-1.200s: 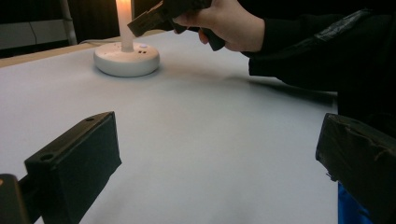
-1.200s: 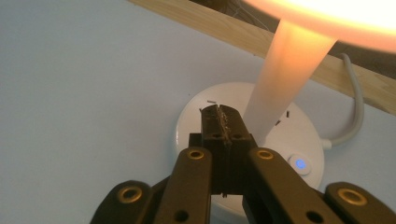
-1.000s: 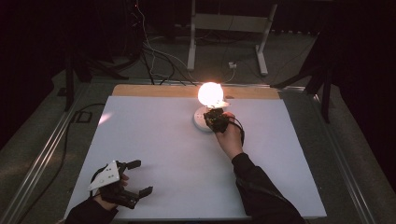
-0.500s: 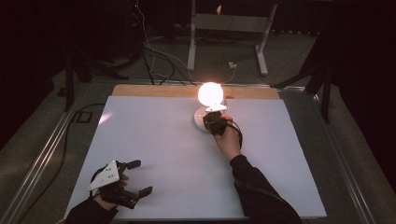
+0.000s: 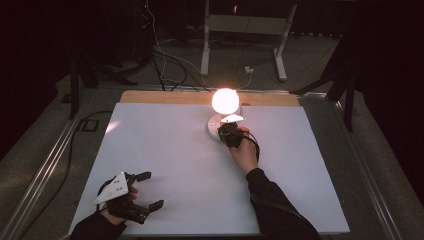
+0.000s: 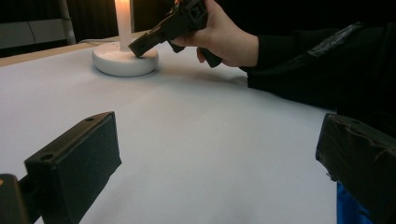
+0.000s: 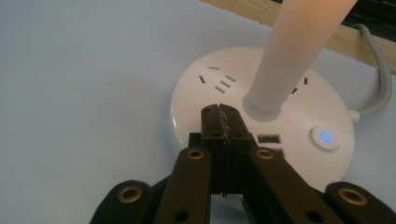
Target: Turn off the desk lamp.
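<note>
Right now the right gripper (image 7: 219, 109) sits w/ its jaws pressed together, nothing between them, tips down on top of the lamp base (image 7: 196, 93), just in front of the stem (image 7: 280, 60). My guess: closed jaws make one blunt point, good for poking, and the lit blue button (image 7: 325, 136) is just to the side in the right gripper view, so the tip may be at or near a switch; can't tell if it's pressing anything. The base also carries socket slots and USB ports (image 7: 268, 139), w/ a white cord (image 7: 380, 84) running off toward the back. From above, the lamp (image 5: 224, 101) glows orange near the far edge of the table (image 5: 165, 150), middle-ish, and the right hand (image 5: 245, 150) reaches out to it, arm stretched. The left gripper (image 5: 145, 190) rests at the near left corner, well apart from the lamp, jaws spread wide, holding nothing; probably just parked out of the way. Surface is a plain white sheet, smooth, matte, w/ a wood strip (image 5: 165, 96) showing along the far edge. Room is dark: black curtains, grey floor, loose cables (image 5: 165, 60), a white stand (image 5: 245, 30) behind the table, metal rails either side.
</note>
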